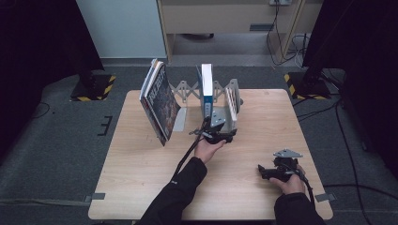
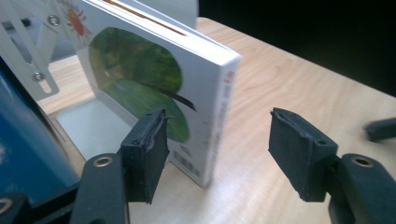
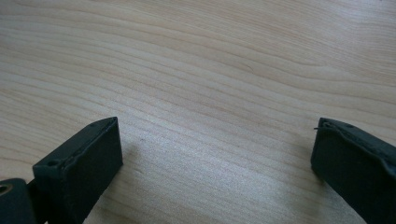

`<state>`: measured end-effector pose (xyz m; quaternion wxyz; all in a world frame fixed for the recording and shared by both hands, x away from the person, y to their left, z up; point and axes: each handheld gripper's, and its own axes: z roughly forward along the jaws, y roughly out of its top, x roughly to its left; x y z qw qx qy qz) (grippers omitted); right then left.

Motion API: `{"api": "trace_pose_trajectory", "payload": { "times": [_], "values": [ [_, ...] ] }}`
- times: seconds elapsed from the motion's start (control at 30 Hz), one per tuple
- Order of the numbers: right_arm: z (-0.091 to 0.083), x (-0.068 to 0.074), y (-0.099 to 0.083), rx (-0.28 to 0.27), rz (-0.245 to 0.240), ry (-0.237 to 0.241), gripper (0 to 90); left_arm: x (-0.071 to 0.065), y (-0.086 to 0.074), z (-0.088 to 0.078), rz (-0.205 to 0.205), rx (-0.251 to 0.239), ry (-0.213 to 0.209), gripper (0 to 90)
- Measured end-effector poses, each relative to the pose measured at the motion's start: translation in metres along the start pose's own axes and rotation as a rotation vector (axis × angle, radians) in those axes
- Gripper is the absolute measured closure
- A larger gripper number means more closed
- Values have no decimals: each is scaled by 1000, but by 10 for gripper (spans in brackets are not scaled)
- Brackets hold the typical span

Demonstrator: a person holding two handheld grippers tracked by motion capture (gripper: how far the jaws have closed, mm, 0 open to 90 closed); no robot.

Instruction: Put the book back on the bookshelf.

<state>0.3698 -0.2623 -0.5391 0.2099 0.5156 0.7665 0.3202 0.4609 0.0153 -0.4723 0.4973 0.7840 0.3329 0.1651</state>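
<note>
Handling the thin white hardcover picture book with the green leaf on its cover (image 2: 154,88) should be easy on weight, I judge, but tricky on balance: it looks light and stiff, with a glossy cover that may slide against rubber pads, and standing on its lower edge it could tip if you nudge it. Take it across the boards near the spine corner, low down, where both covers back each other.

The book stands upright at the right end of the grey metal accordion book rack (image 1: 185,89), on the light wooden table (image 1: 141,164). Your left gripper (image 2: 217,149) has its jaws spread with nothing pinched; the book's near corner sits just beyond and between them, closer to the left pad, which I cannot say touches the cover.

Your right gripper (image 3: 215,158) hovers with jaws wide apart over bare wood, well away from the rack. A blue-and-white book (image 1: 206,89) and a dark-covered leaning book (image 1: 162,101) stand further left.
</note>
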Motion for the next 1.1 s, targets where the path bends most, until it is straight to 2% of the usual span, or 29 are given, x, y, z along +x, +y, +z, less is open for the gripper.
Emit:
{"api": "trace_pose_trajectory", "payload": {
  "times": [0.03, 0.1, 0.23, 0.4, 0.47, 0.53, 0.63, 0.7, 0.8, 0.97, 1.07, 1.1],
  "values": [
    [0, 0, 0, 0, 0, 0, 23, -1, -1, -5, -1, 9, -12, 355],
    [0, 0, 0, 0, 0, 0, 23, 0, -3, -14, -28, 8, -54, 328],
    [0, 0, 0, 0, 0, 0, 23, 3, -11, -32, -16, 36, -51, 316],
    [0, 0, 0, 0, 0, 0, 23, 9, -25, -56, -29, 87, -48, 296],
    [0, 0, 0, 0, 0, 0, 23, 12, -32, -67, -36, 108, -58, 285],
    [0, 0, 0, 0, 0, 0, 23, 15, -40, -78, -24, 130, -48, 276],
    [0, 0, 0, 0, 0, 0, 23, 22, -53, -98, -62, 149, -63, 253],
    [0, 0, 0, 0, 1, 0, 23, 28, -64, -113, -70, 165, -56, 236],
    [0, 0, 0, 0, 1, 0, 23, 38, -83, -137, -109, 172, -39, 220],
    [0, 0, 0, 0, 3, 2, 23, 62, -108, -174, -190, 174, 26, 181],
    [-1, -1, 0, -5, 2, -2, 40, 76, -121, -189, -205, 193, 68, 154],
    [-1, -1, -1, -6, 5, -5, 55, 82, -126, -195, -204, 211, 100, 147]
  ]
}}
